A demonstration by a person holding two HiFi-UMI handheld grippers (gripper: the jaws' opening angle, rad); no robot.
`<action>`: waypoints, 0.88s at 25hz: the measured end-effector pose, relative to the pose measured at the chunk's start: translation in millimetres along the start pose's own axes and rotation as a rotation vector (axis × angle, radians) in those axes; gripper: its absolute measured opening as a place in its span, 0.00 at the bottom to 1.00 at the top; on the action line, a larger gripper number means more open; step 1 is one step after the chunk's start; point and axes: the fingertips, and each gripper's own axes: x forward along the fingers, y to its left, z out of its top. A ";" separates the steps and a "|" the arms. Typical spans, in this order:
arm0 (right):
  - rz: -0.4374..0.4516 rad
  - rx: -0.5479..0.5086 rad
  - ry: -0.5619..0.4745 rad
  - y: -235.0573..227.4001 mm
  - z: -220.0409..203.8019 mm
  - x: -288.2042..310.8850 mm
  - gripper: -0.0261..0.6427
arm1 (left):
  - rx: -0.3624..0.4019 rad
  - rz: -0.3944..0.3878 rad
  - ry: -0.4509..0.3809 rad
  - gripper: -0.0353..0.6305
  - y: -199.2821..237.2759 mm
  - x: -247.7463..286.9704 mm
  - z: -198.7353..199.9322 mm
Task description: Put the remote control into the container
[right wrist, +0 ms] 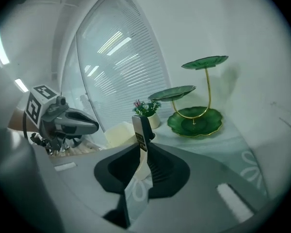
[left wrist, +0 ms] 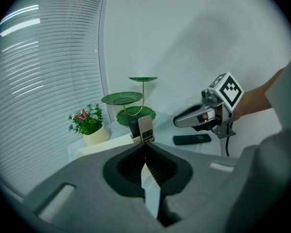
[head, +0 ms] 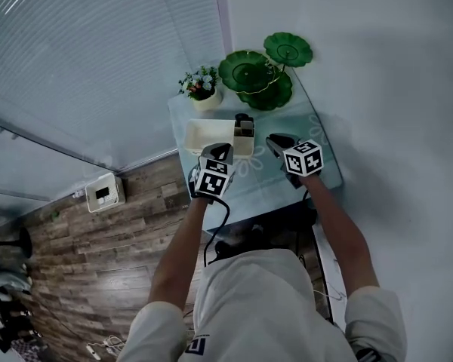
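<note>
A black remote control (left wrist: 192, 139) lies flat on the glass table (head: 257, 183), just under my right gripper (left wrist: 177, 122). Two more remotes, one white (left wrist: 145, 128) and one dark (left wrist: 134, 127), stand upright in a small cream holder (head: 244, 143) next to a cream tray (head: 204, 136). My left gripper (head: 225, 151) hovers just in front of the holder, shut and empty. My right gripper (head: 273, 139) is to the right of the holder, apart from it. Its jaws stand a narrow slit apart with nothing between them; the table's flower pattern shows through the slit in the right gripper view.
A green tiered leaf stand (head: 263, 72) fills the table's far end, with a small flower pot (head: 202, 89) to its left. Window blinds (head: 75, 59) run along the left and a white wall (head: 392, 89) on the right. The wooden floor (head: 98, 255) lies below the table's left edge.
</note>
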 end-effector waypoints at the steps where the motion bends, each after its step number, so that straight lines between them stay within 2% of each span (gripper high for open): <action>1: -0.026 0.008 0.000 2.5 -1.4 -3.7 0.09 | 0.000 0.004 -0.006 0.06 0.3 -4.3 -1.1; 3: -0.066 0.015 0.003 10.7 -5.1 -11.7 0.04 | 0.006 0.007 -0.021 0.06 -2.3 -14.2 -3.6; 8: -0.100 -0.026 -0.016 42.9 -3.5 -26.1 0.04 | 0.024 0.023 -0.057 0.06 -5.0 -33.8 -11.0; 14: -0.113 -0.097 -0.065 67.1 1.8 -43.9 0.04 | -0.004 0.078 -0.105 0.06 -4.9 -43.4 -16.3; 19: -0.112 -0.073 -0.096 73.4 11.2 -45.8 0.04 | -0.094 0.104 -0.149 0.06 -2.2 -45.9 -11.9; 22: -0.125 -0.076 -0.097 69.1 9.8 -41.4 0.04 | -0.070 0.083 -0.142 0.06 -12.5 -41.0 -11.1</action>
